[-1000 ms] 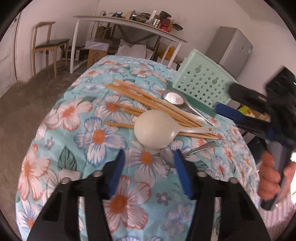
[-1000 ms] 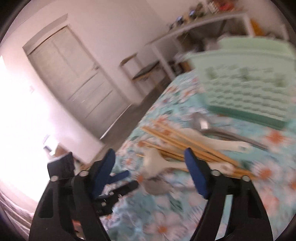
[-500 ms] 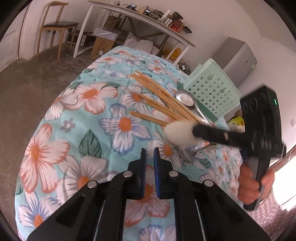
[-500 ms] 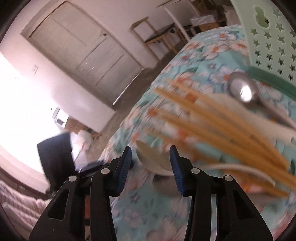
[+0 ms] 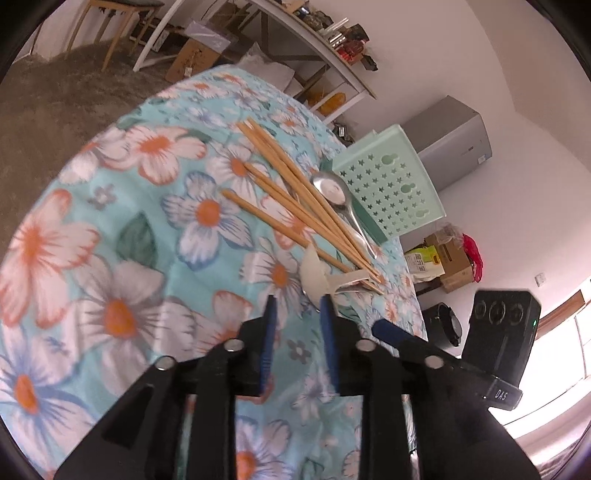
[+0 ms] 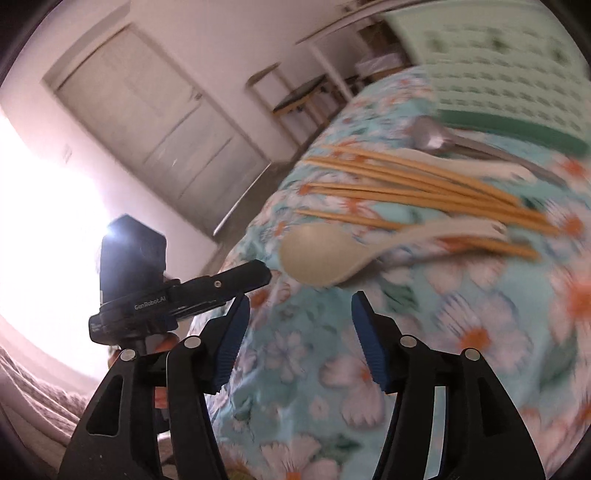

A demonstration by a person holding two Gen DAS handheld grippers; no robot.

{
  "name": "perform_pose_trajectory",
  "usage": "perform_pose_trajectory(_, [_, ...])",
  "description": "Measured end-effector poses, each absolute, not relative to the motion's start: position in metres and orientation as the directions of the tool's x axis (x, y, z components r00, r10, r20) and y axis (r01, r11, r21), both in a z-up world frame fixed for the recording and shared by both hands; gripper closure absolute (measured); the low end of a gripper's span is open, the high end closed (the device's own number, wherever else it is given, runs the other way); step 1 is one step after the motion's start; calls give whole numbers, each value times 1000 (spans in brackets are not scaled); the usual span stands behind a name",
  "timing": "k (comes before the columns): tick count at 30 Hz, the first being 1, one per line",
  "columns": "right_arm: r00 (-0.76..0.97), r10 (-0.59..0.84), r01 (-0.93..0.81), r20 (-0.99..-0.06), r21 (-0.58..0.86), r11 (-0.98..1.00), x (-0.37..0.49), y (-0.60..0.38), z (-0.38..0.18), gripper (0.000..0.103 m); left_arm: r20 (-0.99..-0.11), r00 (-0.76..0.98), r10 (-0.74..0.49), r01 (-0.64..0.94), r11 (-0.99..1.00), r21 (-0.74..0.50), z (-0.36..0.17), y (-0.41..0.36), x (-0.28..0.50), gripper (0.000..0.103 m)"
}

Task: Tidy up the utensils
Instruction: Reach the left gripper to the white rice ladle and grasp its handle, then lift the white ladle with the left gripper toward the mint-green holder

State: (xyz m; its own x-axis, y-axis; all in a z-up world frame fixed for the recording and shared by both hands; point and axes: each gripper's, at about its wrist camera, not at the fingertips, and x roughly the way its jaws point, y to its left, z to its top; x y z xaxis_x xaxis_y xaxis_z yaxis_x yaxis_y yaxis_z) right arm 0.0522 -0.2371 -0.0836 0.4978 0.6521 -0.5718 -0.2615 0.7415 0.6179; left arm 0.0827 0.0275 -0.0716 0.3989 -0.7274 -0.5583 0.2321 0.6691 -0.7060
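Observation:
Several wooden chopsticks point(image 5: 295, 199) point(image 6: 417, 184), a white ceramic spoon point(image 5: 317, 277) point(image 6: 325, 258) and a metal spoon point(image 5: 332, 192) point(image 6: 436, 136) lie on the floral tablecloth point(image 5: 122, 236). A mint green perforated basket point(image 5: 391, 184) point(image 6: 491, 66) stands behind them. My left gripper point(image 5: 297, 310) is open a little and empty, just short of the white spoon; it also shows in the right wrist view point(image 6: 255, 277). My right gripper point(image 6: 299, 306) is open and empty, close in front of the white spoon's bowl; one blue pad point(image 5: 388, 330) shows in the left wrist view.
A grey cabinet point(image 5: 450, 140) and cardboard boxes point(image 5: 443, 258) stand beyond the table's far edge. A long white shelf table point(image 5: 303, 40) and a wooden chair point(image 5: 110, 14) stand across the room. A door point(image 6: 155, 125) is at the left.
My left gripper was shut half a second ago and has opened a little, moving closer to the white spoon. My right gripper has opened wider and pulled back from the chopsticks.

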Motion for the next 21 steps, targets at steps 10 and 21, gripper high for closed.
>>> perform_pose_trajectory(10, [569, 602, -117, -560, 670, 733, 25, -283, -103, 46, -666, 518, -536, 177, 829, -530, -73, -17, 94, 60])
perform_pose_trajectory(21, [591, 582, -111, -558, 659, 744, 23, -286, -110, 46, -672, 600, -433, 189, 894, -407, -69, -38, 98, 89])
